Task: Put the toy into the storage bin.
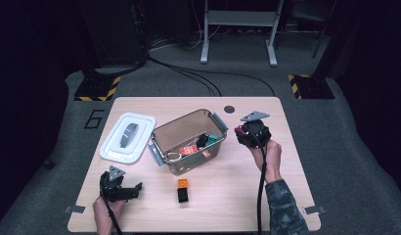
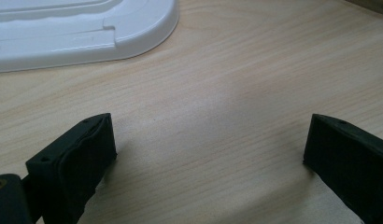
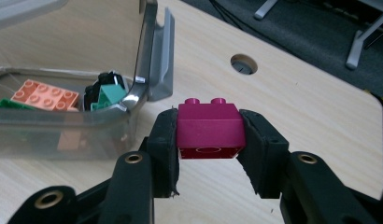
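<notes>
The right gripper (image 3: 208, 135) has its black fingers (image 3: 164, 149) clamped on a small magenta plastic brick (image 3: 209, 127), held just beside the near corner of the clear plastic tub (image 1: 162, 134) on the pale wooden bench (image 1: 228, 196). Inside the tub lie an orange studded brick (image 3: 45, 95), a green one (image 3: 110, 94) and what may be a black piece. The left gripper (image 1: 121, 188) rests low over the bench with its fingers (image 2: 82, 158) wide apart around nothing, near the white plastic lid (image 1: 126, 138). A small orange and black block (image 1: 182, 190) sits on the bench in front of the tub.
</notes>
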